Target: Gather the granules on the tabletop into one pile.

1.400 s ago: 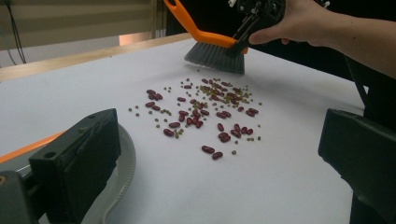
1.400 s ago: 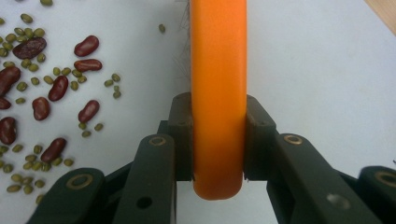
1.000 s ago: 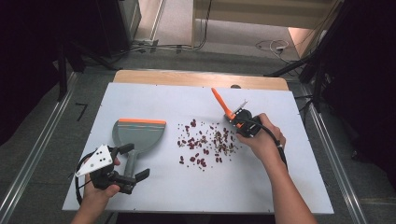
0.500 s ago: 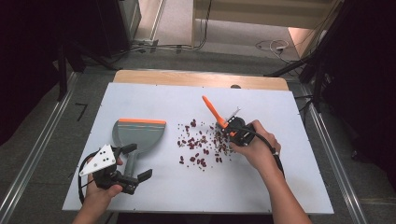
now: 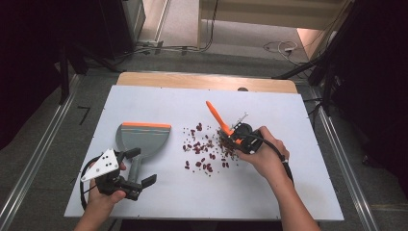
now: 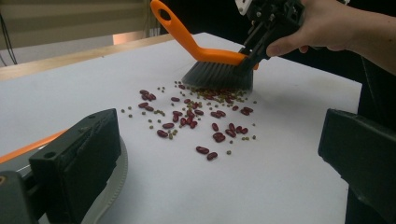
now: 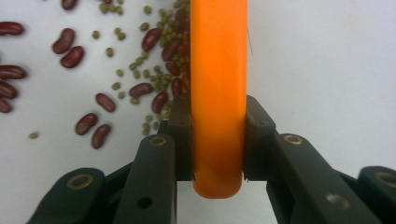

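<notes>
A grey dustpan with an orange lip lies on the left of the white table. My left gripper stands open at the dustpan's handle, jaws wide apart on either side of it; the pan's rim shows under its left jaw. My right gripper is shut on the orange-backed brush, clamping its orange back. The brush's dark bristles rest on the right edge of a scatter of red beans and small green ones.
The beans lie spread between the dustpan and the brush near the table's middle. A wooden strip runs along the far edge. Metal rails flank the table, and cables lie on the floor beyond.
My right gripper has swept the brush leftward into the bean pile, with the handle swinging left. The left gripper has shifted slightly right toward the dustpan's handle.
</notes>
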The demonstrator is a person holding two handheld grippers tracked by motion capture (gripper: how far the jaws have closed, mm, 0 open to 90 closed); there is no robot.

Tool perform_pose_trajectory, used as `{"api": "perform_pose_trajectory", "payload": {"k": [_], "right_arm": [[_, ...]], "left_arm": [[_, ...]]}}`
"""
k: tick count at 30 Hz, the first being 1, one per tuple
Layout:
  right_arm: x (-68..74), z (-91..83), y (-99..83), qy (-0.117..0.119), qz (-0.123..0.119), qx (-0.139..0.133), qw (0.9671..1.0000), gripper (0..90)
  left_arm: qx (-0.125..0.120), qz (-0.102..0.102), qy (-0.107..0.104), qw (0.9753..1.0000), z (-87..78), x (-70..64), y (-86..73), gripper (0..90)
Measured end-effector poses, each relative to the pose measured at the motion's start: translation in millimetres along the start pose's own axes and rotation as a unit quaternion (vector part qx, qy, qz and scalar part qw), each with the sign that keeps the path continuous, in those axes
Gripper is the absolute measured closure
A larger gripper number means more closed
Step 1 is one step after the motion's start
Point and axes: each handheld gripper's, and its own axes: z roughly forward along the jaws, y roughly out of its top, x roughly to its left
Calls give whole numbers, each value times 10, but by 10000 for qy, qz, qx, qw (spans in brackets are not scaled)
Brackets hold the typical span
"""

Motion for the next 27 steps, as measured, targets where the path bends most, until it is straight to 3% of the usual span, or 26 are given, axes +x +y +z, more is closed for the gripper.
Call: {"api": "perform_pose_trajectory", "payload": {"k": [4,5,6,8,10,11,12,13,14,17,20,23,27], "right_arm": [[-67,-87,-5,-36,174,-190,9997,683],[-80,-136,-10,56,260,-301,9992,682],[-74,-209,-20,303,341,-448,9980,682],[-52,-246,-21,430,345,-525,9971,683],[61,-324,-2,913,346,-621,9933,682],[61,-324,-2,913,346,-621,9933,682],[101,-337,8,1136,346,-671,9907,682],[184,-353,31,1580,330,-765,9839,682],[184,-353,31,1580,330,-765,9839,682],[313,-342,79,2156,165,-787,9732,682],[466,-298,132,2463,16,-680,9668,682],[598,-230,180,2809,-96,-611,9577,682],[716,-115,247,3130,-120,-521,9483,682]], "left_arm": [[4,-4,12,10000,-8,-5,3,0],[2,-1,8,10000,-8,-1,1,0],[7,-5,14,10000,-10,3,0,0],[1,-11,15,10000,-8,12,-3,0],[-3,-12,14,10000,-5,15,-4,0],[1,-9,16,10000,-5,14,-5,0],[9,-7,16,10000,-4,11,-4,0],[12,-8,15,10000,-3,7,-4,0],[11,-6,14,10000,-3,6,-4,0],[11,-1,16,10000,-6,6,-2,0],[15,-4,18,10000,-9,8,-4,0],[17,-13,23,10000,-8,7,-9,0],[17,-11,21,10000,-10,8,-13,0]]}}
